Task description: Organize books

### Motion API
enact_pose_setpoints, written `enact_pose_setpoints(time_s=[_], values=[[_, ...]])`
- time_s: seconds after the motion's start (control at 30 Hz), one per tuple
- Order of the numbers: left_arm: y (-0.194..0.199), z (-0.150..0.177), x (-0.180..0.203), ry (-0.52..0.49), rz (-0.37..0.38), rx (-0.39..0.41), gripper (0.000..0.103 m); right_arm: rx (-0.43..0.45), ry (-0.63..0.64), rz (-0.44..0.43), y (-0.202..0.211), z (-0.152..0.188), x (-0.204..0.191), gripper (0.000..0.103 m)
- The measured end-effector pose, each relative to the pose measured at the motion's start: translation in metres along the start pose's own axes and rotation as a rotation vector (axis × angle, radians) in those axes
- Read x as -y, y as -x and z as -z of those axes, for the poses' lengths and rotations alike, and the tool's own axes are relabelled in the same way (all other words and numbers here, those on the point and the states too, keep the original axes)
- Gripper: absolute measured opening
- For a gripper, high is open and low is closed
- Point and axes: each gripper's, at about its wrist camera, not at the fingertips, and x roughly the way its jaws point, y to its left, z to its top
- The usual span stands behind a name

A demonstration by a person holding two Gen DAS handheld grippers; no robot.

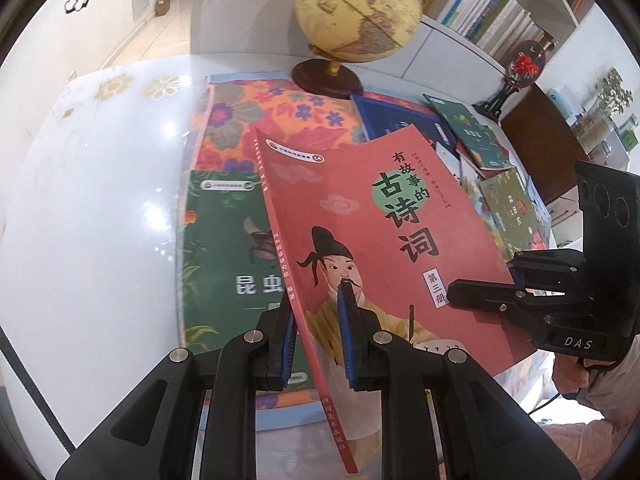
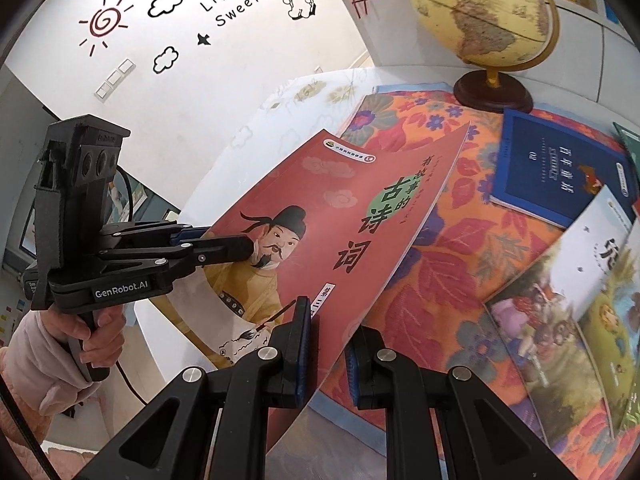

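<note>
Both grippers, left (image 1: 318, 332) and right (image 2: 328, 354), pinch the red book (image 1: 360, 232) tight, holding it tilted over the floral cloth (image 2: 448, 264), its cover hiding much of the green book (image 1: 224, 264) beneath.

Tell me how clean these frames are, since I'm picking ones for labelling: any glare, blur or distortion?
Left wrist view: window glare washes out the white table; the red book cover text is sharp; fisheye bends the bookshelf and darkens the corners. Right wrist view: even light, wall lettering crisp, the globe bulges near the edge, and the picture books at right look slightly soft.
</note>
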Motion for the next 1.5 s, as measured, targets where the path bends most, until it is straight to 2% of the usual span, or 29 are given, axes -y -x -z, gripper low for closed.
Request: enact_pose_setpoints(time_s=[0.23,0.43,0.6,0.87,0.9,1.27,1.33,1.43,1.5], values=[[-0.01,0.003,-0.032,0.048,0.002,-0.021,0.016,-0.029,0.002,0.009,-0.026,-0.006,-0.01,0.014],[-0.025,0.011,-0.058,0.133,-0.009,-0.041,0.016,-0.054,-0.004,0.034,-0.055,-0.008,-0.017,0.015],[-0.037,0.016,-0.074,0.178,0.0,-0.071,0.016,-0.073,-0.06,0.041,-0.073,-0.005,-0.013,0.015],[-0.06,0.019,-0.085,0.2,-0.06,-0.12,0.019,-0.154,-0.134,0.058,-0.1,0.002,-0.005,0.017],[-0.062,0.019,-0.087,0.195,-0.086,-0.124,0.019,-0.156,-0.135,0.07,-0.101,0.003,-0.006,0.018],[-0.064,0.012,-0.084,0.137,-0.142,-0.133,0.021,-0.153,-0.218,0.069,-0.1,0.014,0.004,0.022],[-0.065,0.011,-0.084,0.131,-0.156,-0.136,0.021,-0.145,-0.225,0.074,-0.099,0.016,0.004,0.025],[-0.065,0.012,-0.084,0.13,-0.175,-0.147,0.021,-0.153,-0.226,0.07,-0.1,0.015,0.001,0.037],[-0.063,0.014,-0.086,0.141,-0.18,-0.153,0.021,-0.164,-0.207,0.078,-0.1,0.015,-0.004,0.048]])
